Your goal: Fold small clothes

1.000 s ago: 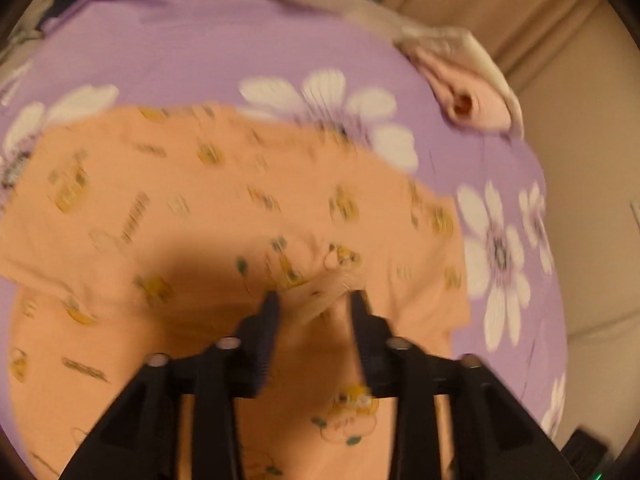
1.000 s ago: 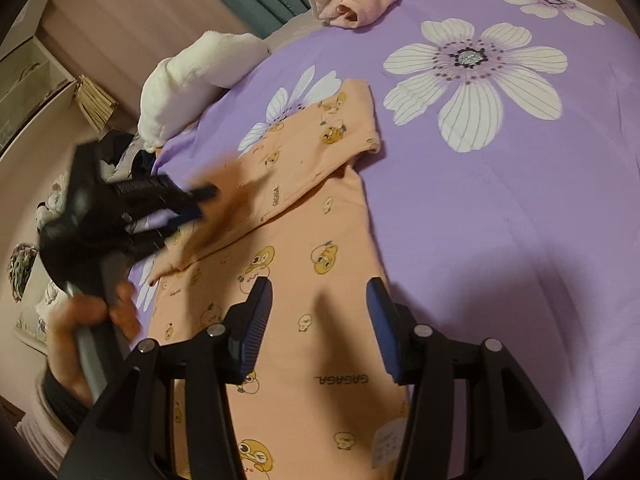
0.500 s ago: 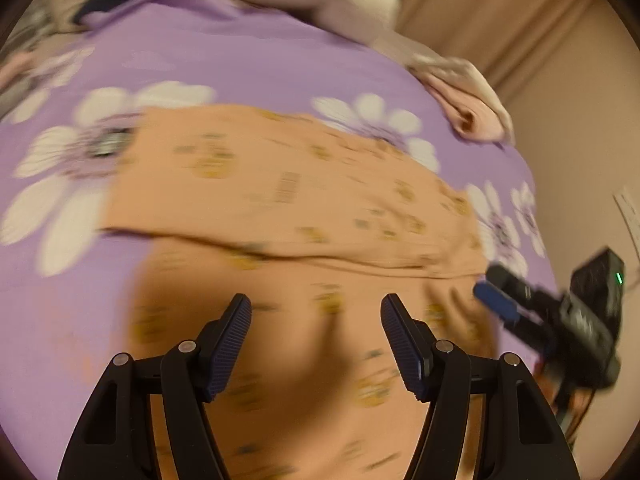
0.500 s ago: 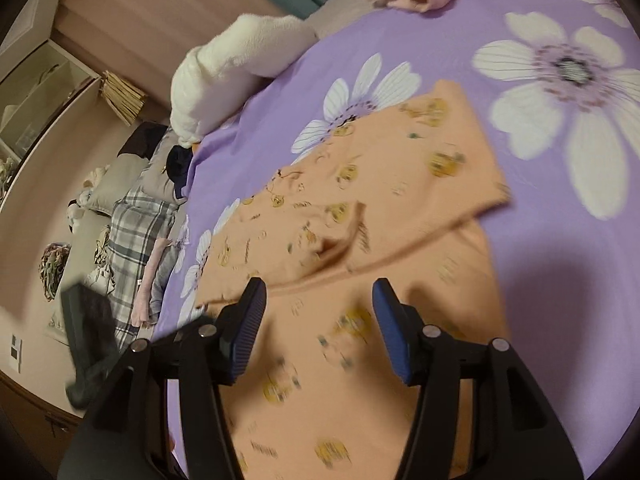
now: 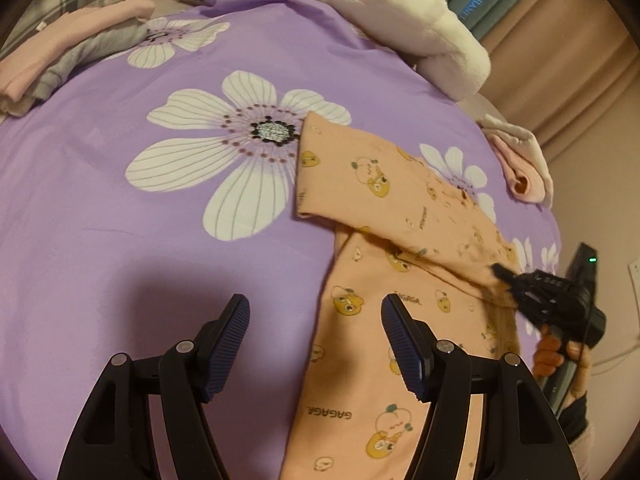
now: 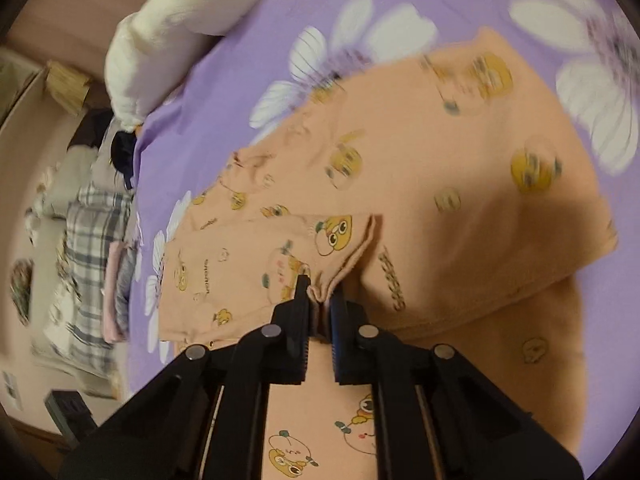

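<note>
A small orange garment with cartoon prints [image 5: 404,240] lies partly folded on the purple flowered bedspread [image 5: 120,240]. My left gripper [image 5: 316,344] is open and empty above the bedspread, over the garment's left edge. My right gripper [image 6: 320,292] is shut on a pinched fold of the orange garment [image 6: 440,184] near its middle edge. In the left wrist view the right gripper [image 5: 500,274] shows at the right, holding the cloth's edge.
A white plush pillow [image 5: 400,12] lies at the bed's far side. Folded pink and white clothes [image 5: 520,164] sit at the right. Pink and grey clothes [image 5: 60,52] and a plaid fabric [image 6: 92,232] lie at the left.
My left gripper let go of the garment, opened and swung left over the bedspread. My right gripper closed on a fold of the orange garment.
</note>
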Available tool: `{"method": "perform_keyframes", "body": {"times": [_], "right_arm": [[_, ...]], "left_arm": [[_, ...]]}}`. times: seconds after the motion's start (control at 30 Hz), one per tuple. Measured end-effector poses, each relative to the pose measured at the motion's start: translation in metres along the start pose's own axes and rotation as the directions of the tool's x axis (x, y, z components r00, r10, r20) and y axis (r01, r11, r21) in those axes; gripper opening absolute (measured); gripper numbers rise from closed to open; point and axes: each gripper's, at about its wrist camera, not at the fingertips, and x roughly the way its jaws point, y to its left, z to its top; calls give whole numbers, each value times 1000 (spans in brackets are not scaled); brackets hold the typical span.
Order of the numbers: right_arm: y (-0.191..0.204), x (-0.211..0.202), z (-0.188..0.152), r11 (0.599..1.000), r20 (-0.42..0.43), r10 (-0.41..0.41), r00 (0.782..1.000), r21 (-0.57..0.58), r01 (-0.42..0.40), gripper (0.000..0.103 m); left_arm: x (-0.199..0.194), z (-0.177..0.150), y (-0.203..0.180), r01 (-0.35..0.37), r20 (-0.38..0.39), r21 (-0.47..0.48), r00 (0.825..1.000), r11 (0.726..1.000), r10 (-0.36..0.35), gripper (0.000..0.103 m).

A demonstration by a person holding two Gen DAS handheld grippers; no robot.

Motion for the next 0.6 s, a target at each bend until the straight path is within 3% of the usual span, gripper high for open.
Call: {"method": "perform_keyframes", "body": {"times": [0.2,0.3,0.43,0.53,0.6], "right_arm": [[15,-63,15,996,174,65,983,-80,-51,8],[5,-77,18,996,211,30,977,-84,-12,8],[-27,-64,22,997,188,-70,980,-27,77,9],[-46,-44,19,996,95,-84,992,5,84,13],[-48,-41,17,993,95,-119,988,12,118,17]], "left_arm": [[2,-1,0,15,-6,10,1000,1000,-15,67],[8,1,-4,21,-14,17,1000,1000,-20,67],[18,7,-15,15,-22,47,1000,999,-14,67],[28,14,-27,15,-29,82,999,997,-13,67],[34,21,-38,23,-31,110,999,994,-20,67]]}}
